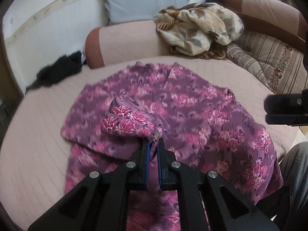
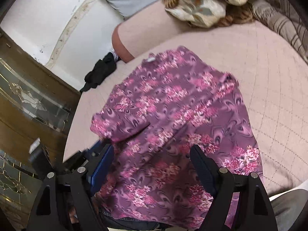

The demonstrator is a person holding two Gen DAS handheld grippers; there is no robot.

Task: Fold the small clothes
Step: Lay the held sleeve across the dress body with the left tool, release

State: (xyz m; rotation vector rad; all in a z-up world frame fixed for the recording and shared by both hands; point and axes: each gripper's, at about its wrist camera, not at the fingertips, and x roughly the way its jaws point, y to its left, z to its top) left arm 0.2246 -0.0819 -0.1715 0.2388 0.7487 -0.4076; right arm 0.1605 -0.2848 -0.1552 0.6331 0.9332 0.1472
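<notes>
Soft, even indoor light with motion blur

Both fisheye views bend strongly at their dark rounded edges; the purple floral garment (image 1: pixel 173 104) is smeared by motion blur, while the fold pinched in the left hand-held gripper (image 1: pixel 153 144) stays sharp, and shadows on the bed (image 2: pixel 269 77) are faint

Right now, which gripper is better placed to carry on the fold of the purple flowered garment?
Left. The left gripper is shut on a fold of the purple flowered garment, lifted over it. The right gripper is open above it, holding nothing.
</notes>
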